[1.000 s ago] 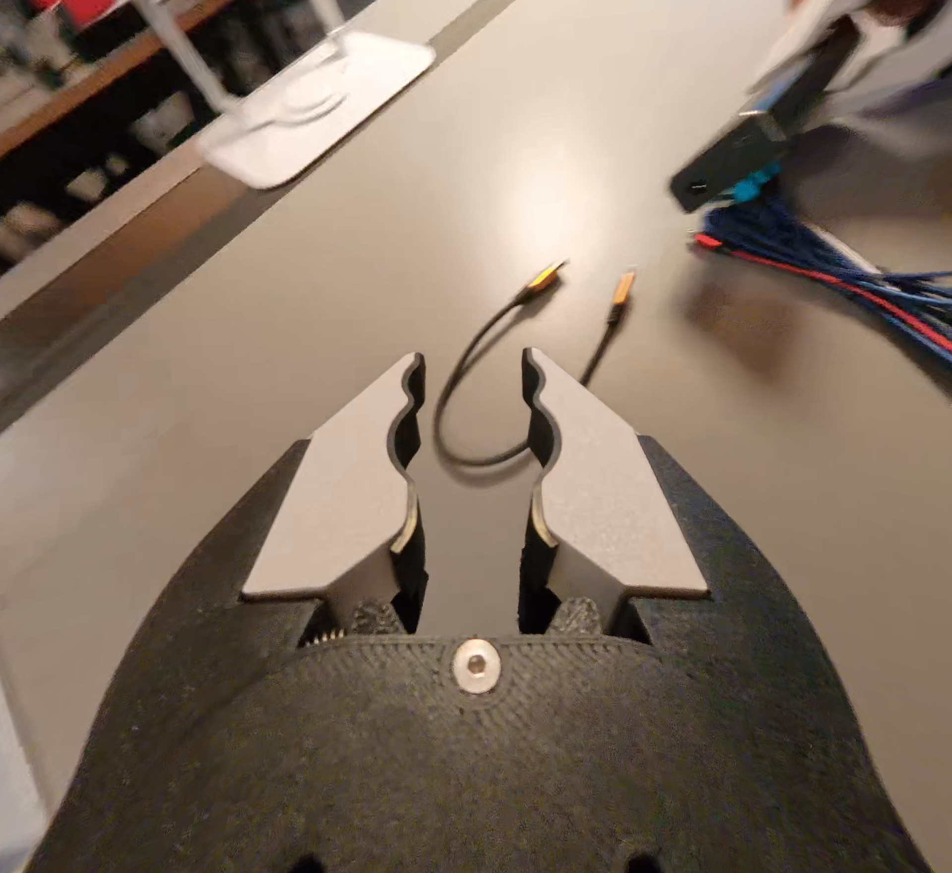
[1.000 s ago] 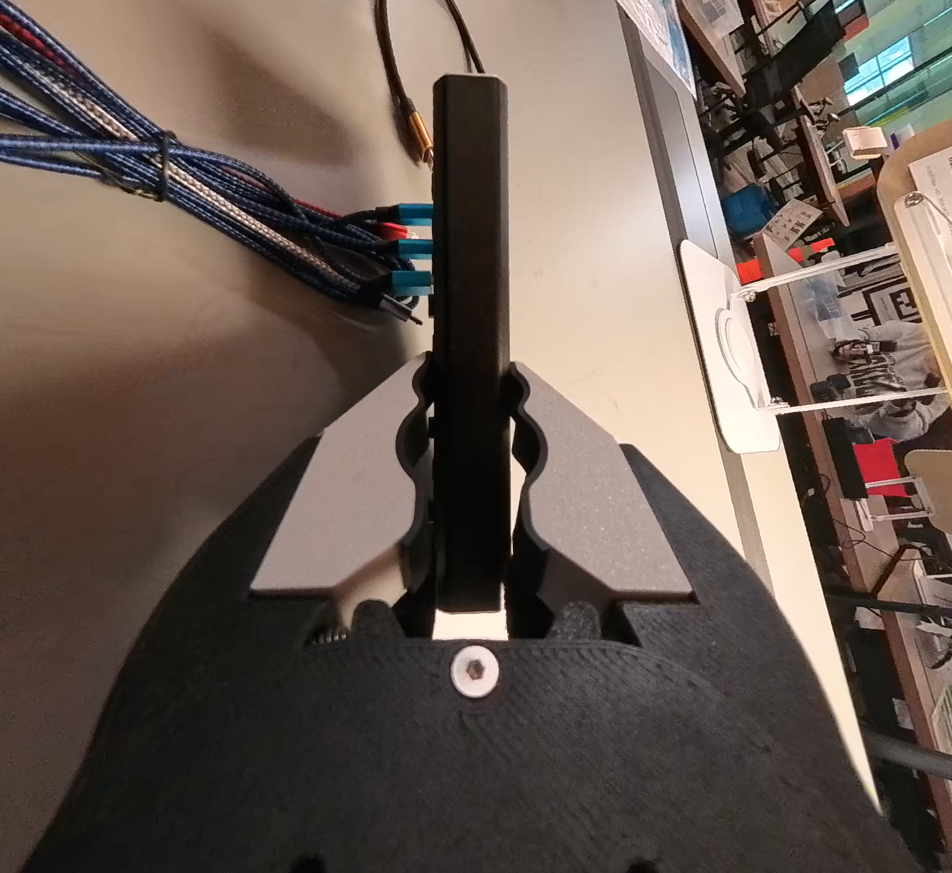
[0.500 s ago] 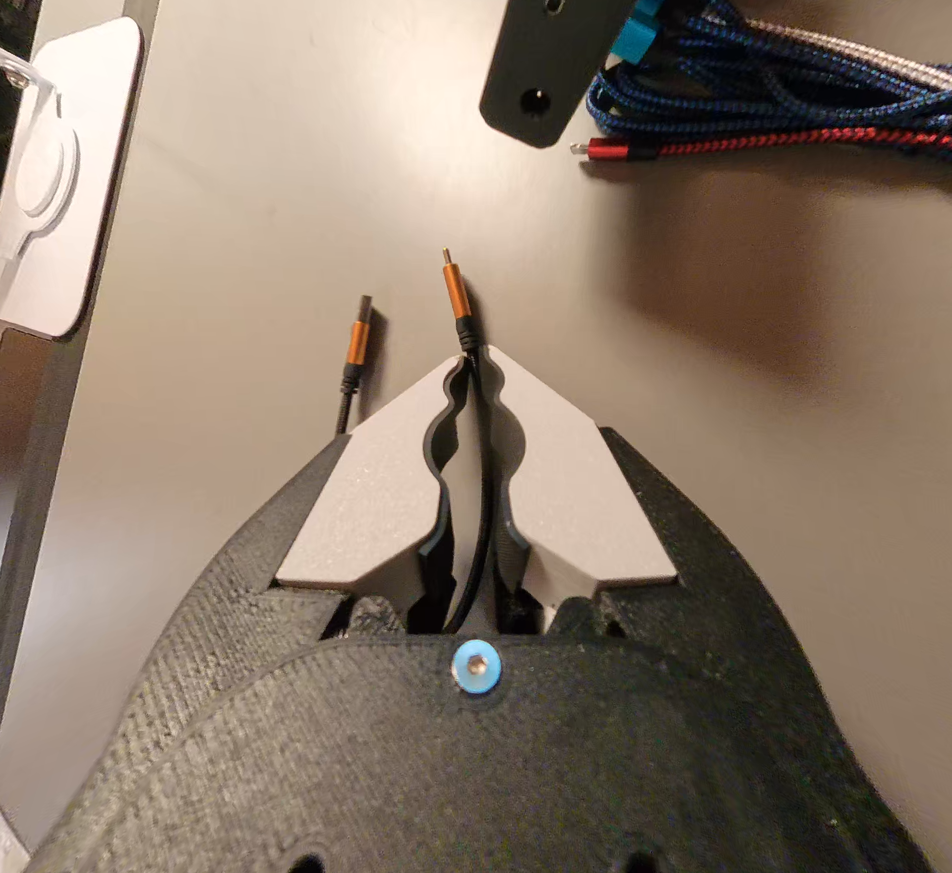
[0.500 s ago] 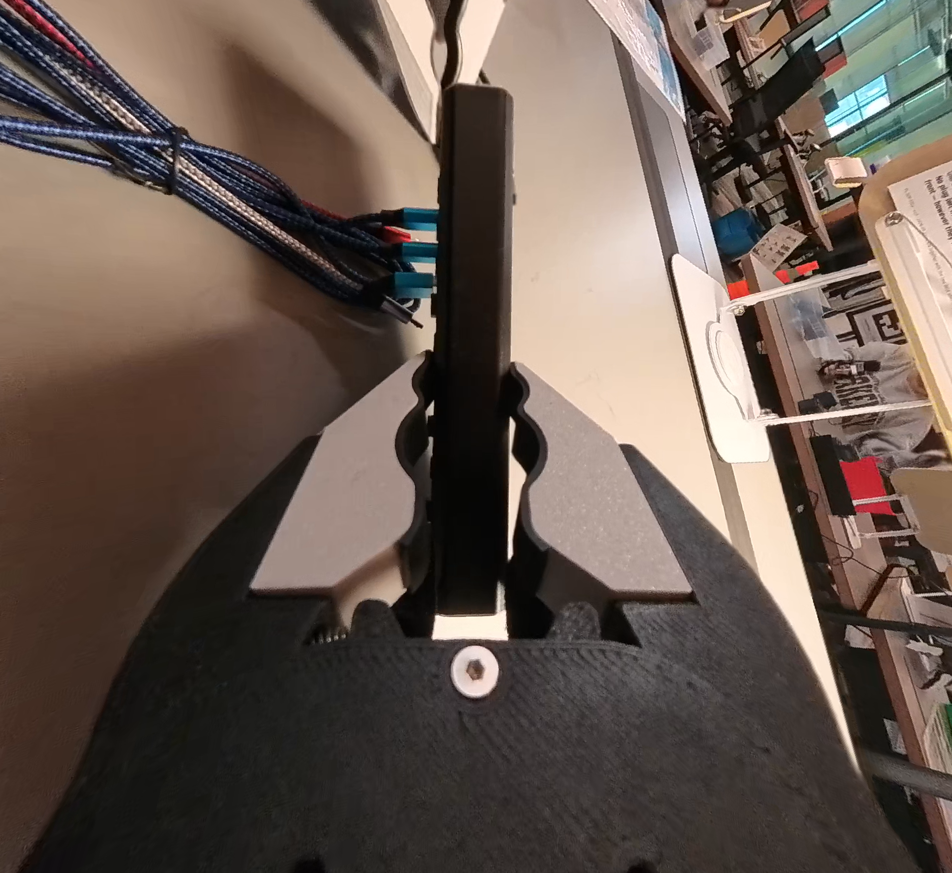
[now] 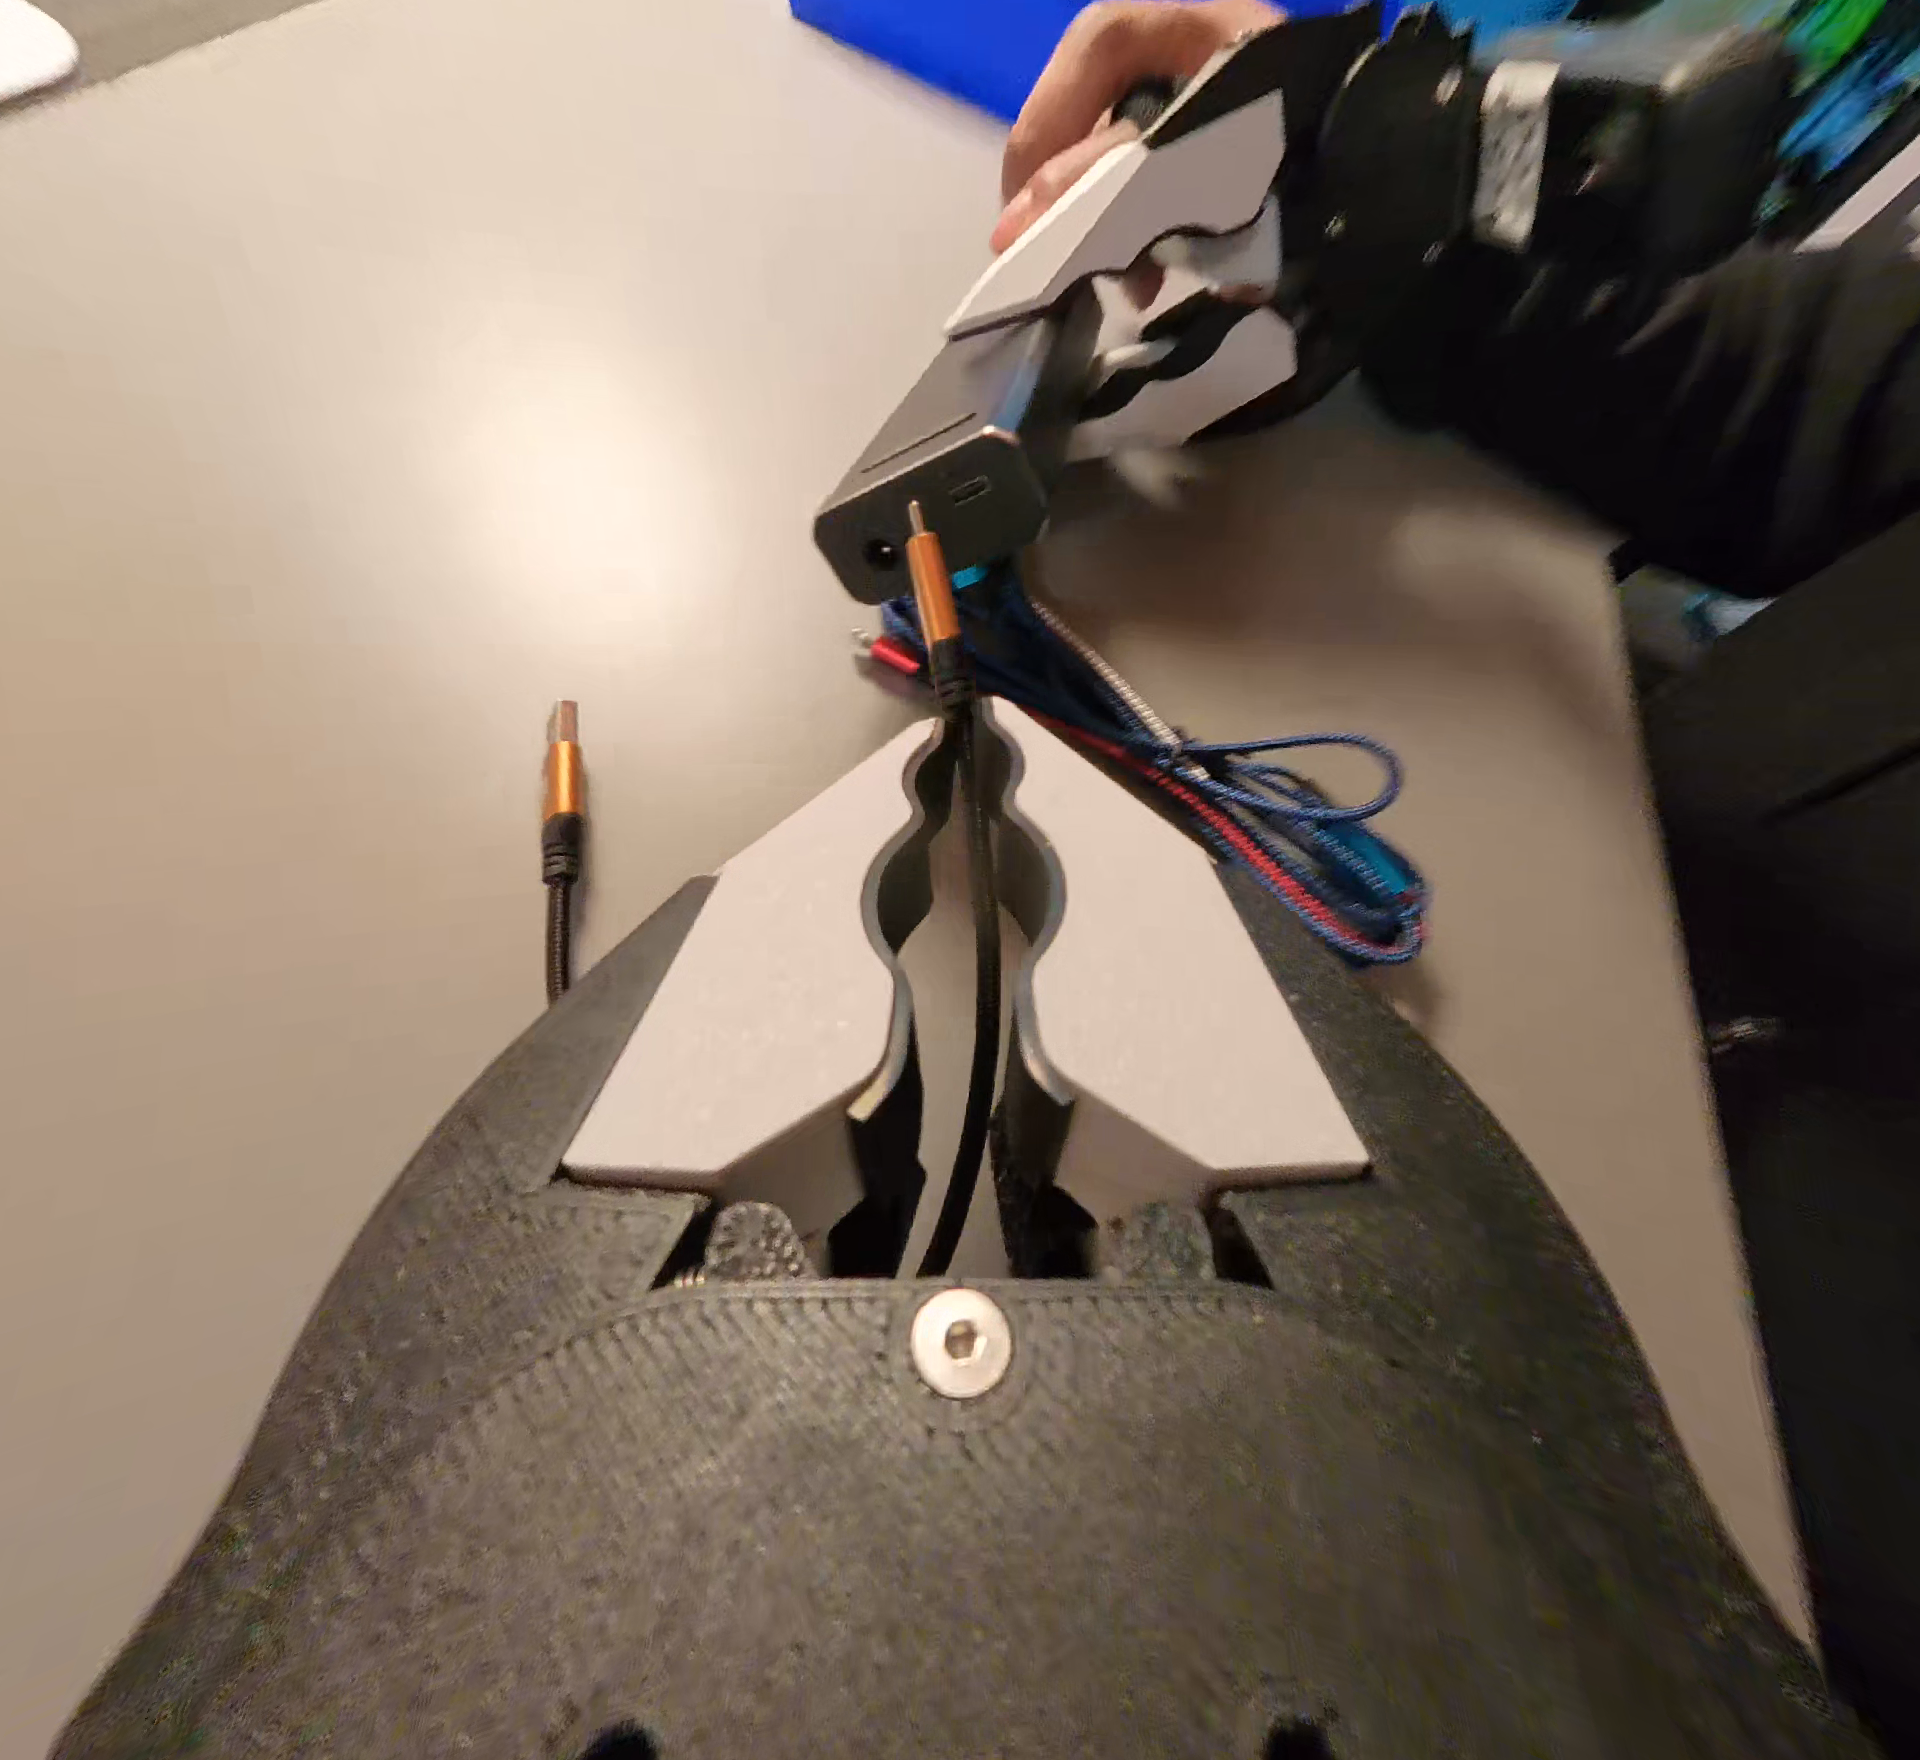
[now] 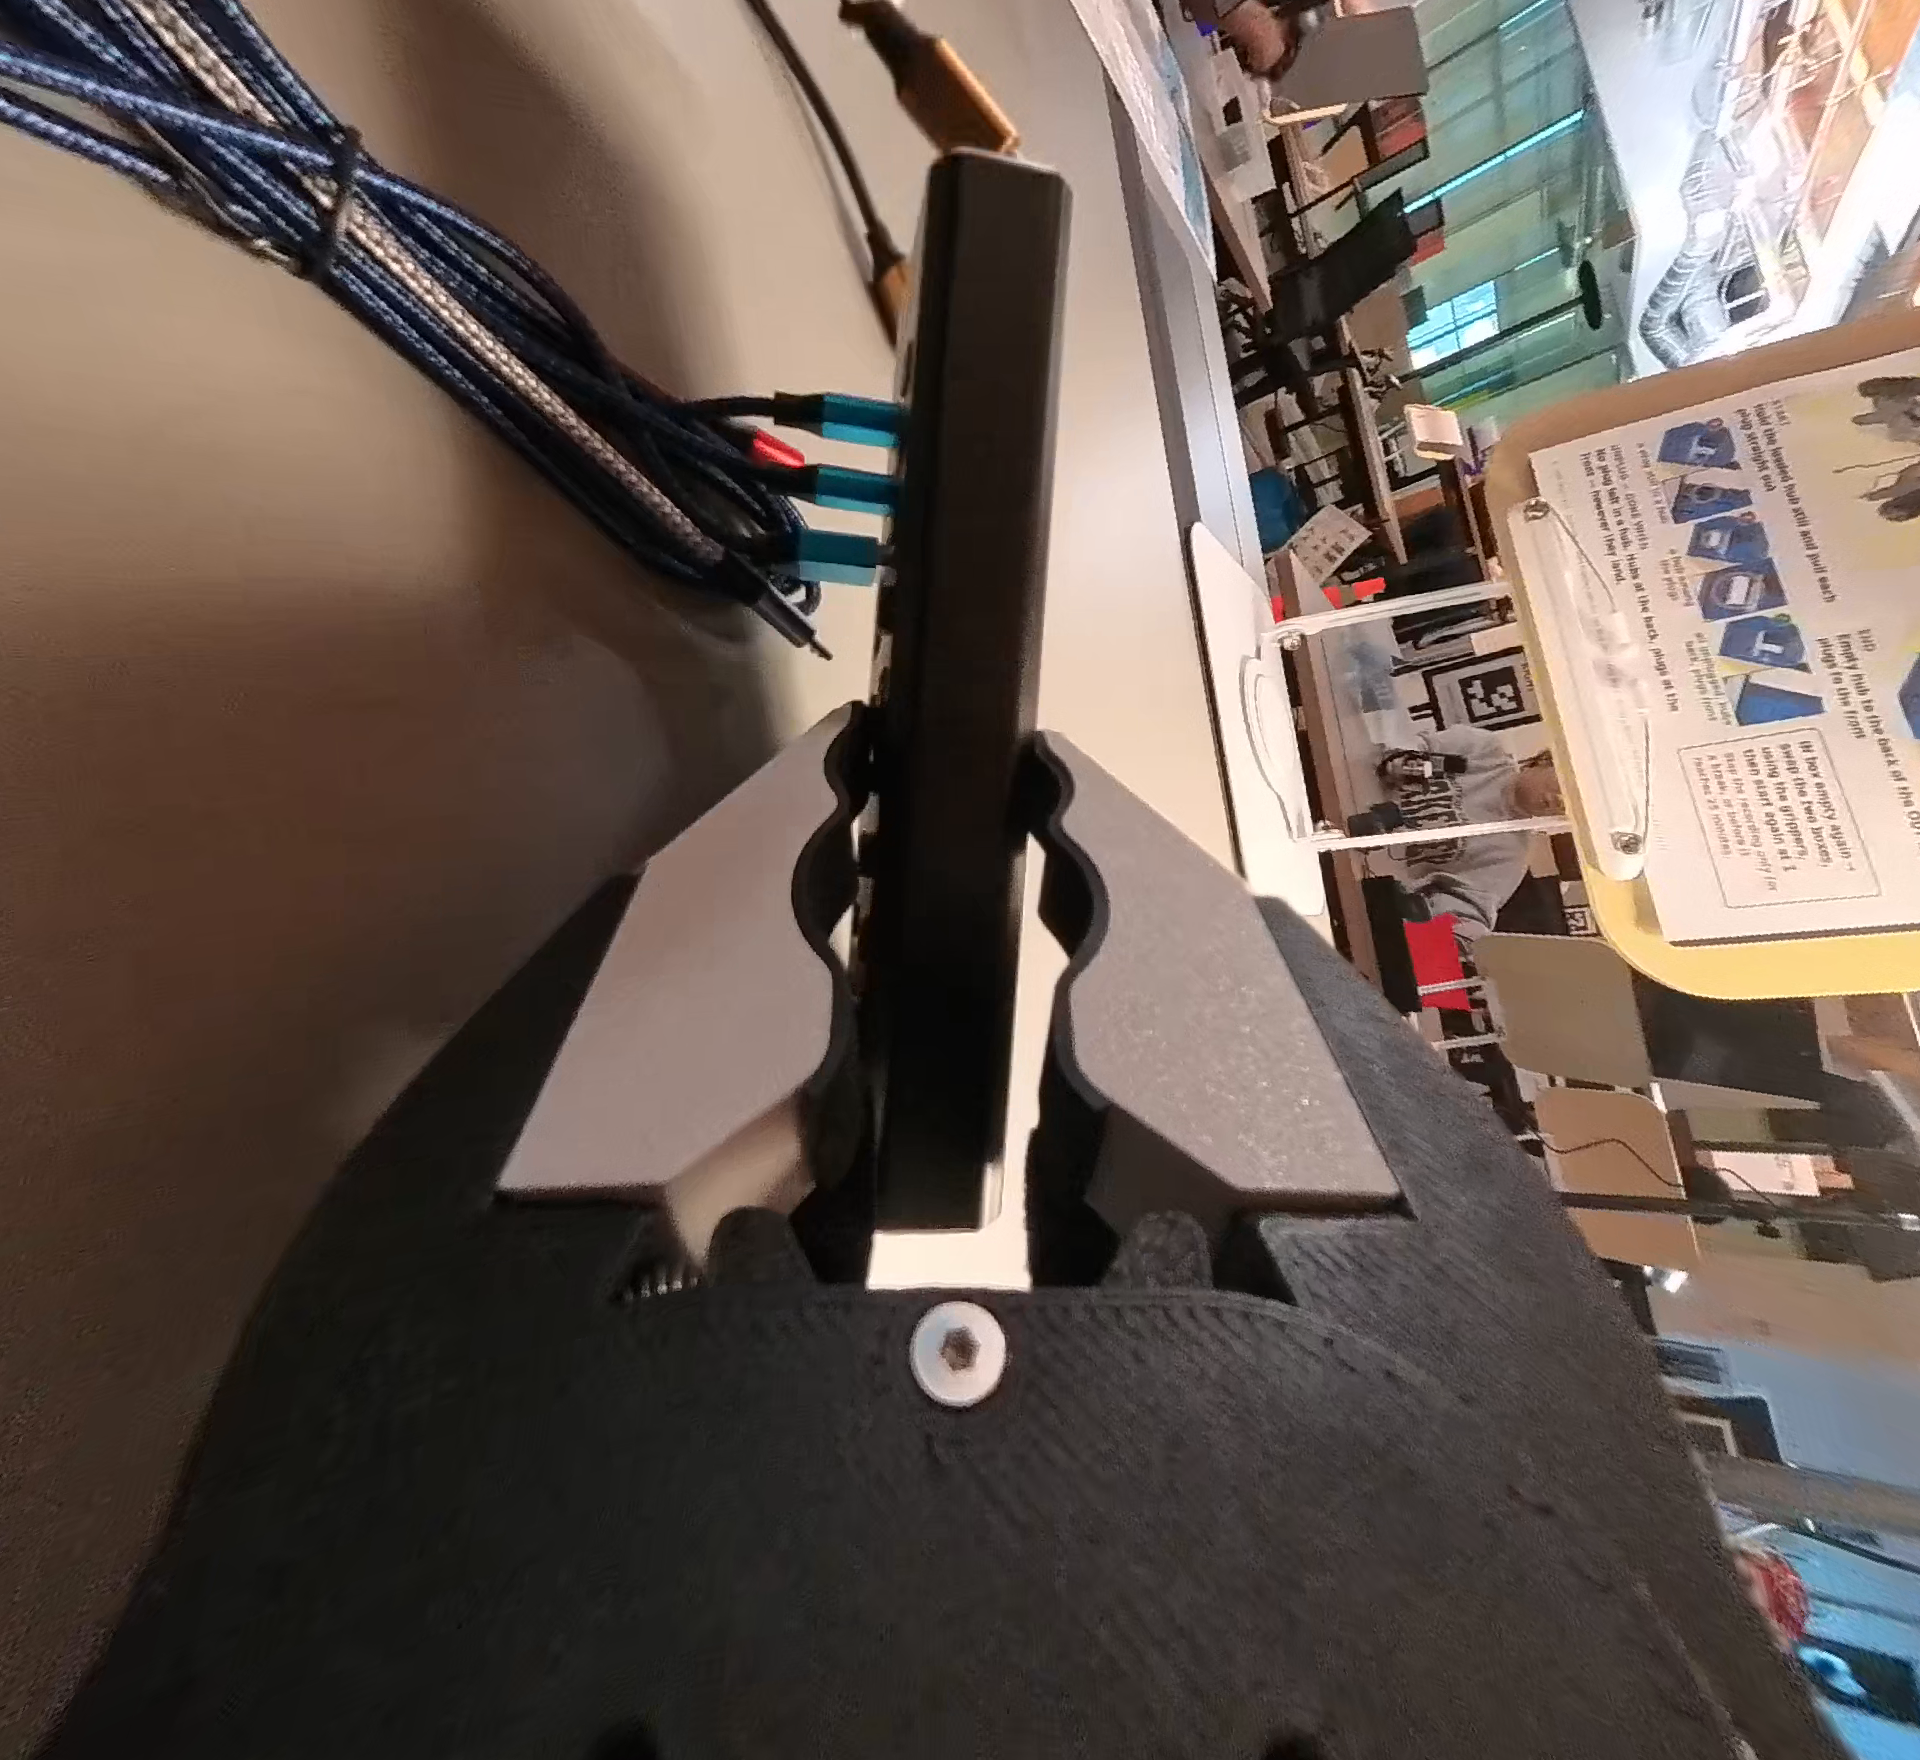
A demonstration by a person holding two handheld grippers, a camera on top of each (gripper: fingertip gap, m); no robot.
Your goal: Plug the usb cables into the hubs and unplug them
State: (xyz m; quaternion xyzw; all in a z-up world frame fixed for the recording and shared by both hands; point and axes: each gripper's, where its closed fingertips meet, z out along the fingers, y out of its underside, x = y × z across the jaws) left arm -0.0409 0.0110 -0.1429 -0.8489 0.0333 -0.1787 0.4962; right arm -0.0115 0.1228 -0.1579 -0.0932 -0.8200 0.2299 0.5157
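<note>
Left hand-held gripper (image 5: 961, 734) clamps black cable (image 5: 977, 962), plug pointing at hub (image 5: 935, 505); right hand-held gripper (image 6: 945, 754) grips hub.

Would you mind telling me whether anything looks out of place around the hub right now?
One thing: a red-tipped cable hangs loose among the three blue plugs seated in the black hub, not plugged in. A second orange-collared plug lies unused on the table.
</note>
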